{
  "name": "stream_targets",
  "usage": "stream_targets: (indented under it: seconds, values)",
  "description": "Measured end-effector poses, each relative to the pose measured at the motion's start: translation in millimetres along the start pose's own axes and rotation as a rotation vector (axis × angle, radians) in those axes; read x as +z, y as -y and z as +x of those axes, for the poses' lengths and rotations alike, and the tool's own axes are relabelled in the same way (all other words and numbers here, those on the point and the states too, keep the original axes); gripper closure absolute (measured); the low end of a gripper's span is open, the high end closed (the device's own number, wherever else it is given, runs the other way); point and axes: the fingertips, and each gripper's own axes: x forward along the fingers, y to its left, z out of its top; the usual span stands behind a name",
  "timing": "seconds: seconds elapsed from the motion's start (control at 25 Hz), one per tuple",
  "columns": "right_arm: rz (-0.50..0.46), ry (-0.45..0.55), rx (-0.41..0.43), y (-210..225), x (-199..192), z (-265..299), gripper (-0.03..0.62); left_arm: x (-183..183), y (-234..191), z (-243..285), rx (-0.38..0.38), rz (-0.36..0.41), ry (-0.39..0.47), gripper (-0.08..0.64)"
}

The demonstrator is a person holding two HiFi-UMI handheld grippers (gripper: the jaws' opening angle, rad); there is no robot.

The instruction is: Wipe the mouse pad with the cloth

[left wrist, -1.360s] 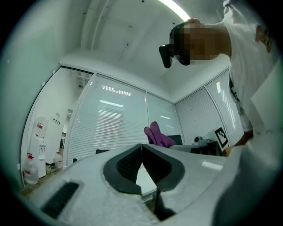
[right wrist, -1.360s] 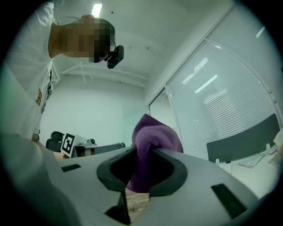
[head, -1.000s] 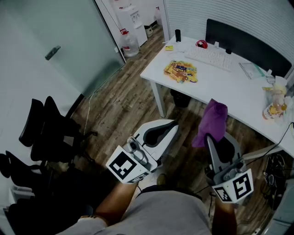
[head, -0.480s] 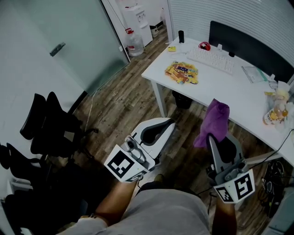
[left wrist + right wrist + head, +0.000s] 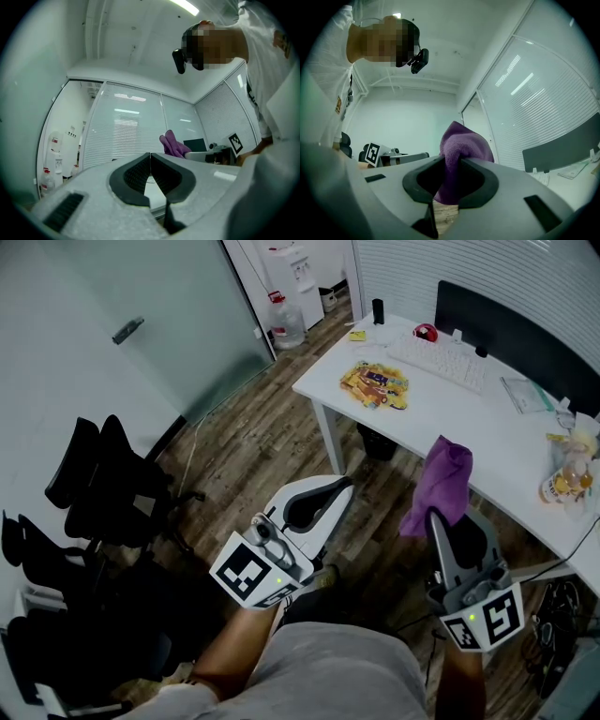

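A purple cloth (image 5: 441, 484) sticks up from my right gripper (image 5: 448, 517), whose jaws are shut on it; in the right gripper view the cloth (image 5: 461, 150) bulges above the closed pads. My left gripper (image 5: 328, 491) is shut with nothing in it, its pads meeting tip to tip (image 5: 150, 155). Both grippers are held over the wood floor, short of the white desk (image 5: 450, 413). The colourful mouse pad (image 5: 375, 385) lies near the desk's left end, well beyond both grippers.
A white keyboard (image 5: 439, 360), a red object (image 5: 427, 332), a dark monitor (image 5: 520, 329) and a bottle (image 5: 562, 479) are on the desk. Black office chairs (image 5: 94, 512) stand at left. A glass door (image 5: 141, 324) and water dispenser (image 5: 295, 263) are beyond.
The view has shifted slightly; the desk sits a little farther right and up in frame. Both grippers keep their pose, the cloth still clamped in the right one.
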Motion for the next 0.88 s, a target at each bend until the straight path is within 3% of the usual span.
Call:
stream_targets:
  seconds: [0.4,0.88]
  values:
    - [-0.007,-0.002,0.004,18.0,-5.6,20.8,0.522,-6.7,-26.0,13.8,0.014,0.006,0.003,0.543]
    - [-0.028,-0.023,-0.035,55.7,-20.5,83.2,0.522,-21.3,-100.5,45.5,-0.008,-0.011,0.010,0.543]
